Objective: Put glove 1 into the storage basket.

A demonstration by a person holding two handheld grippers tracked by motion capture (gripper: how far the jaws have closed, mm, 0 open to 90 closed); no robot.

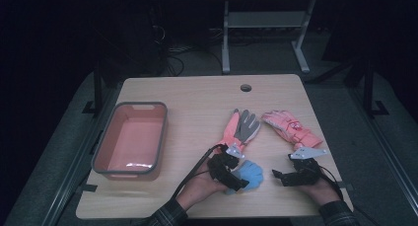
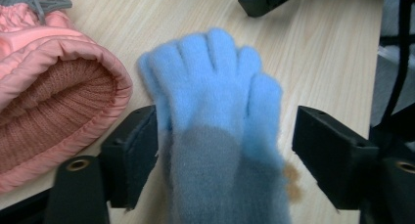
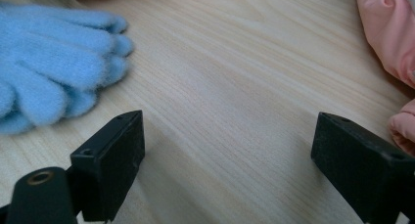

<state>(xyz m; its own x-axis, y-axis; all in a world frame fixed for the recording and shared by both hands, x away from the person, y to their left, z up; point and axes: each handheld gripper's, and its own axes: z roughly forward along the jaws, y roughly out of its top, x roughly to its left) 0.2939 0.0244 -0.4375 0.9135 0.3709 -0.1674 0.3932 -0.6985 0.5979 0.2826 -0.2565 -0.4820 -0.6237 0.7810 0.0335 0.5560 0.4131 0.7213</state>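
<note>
Left gripper [image 2: 225, 150] wide open around soft fuzzy blue glove [image 2: 215, 106], flat on pale wooden table [image 1: 197, 97] near front edge. Right gripper [image 3: 227, 150] wide too, holding nothing. Best to squeeze glove mid-palm, lift gently toward pink plastic tub [image 1: 129, 139]. No readable writing anywhere.

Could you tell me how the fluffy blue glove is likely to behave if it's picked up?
The blue glove looks like soft fleece lying flat, so it would probably droop limply. Its fuzzy surface should grip rather than slip. It likely weighs little and cannot roll.
</note>
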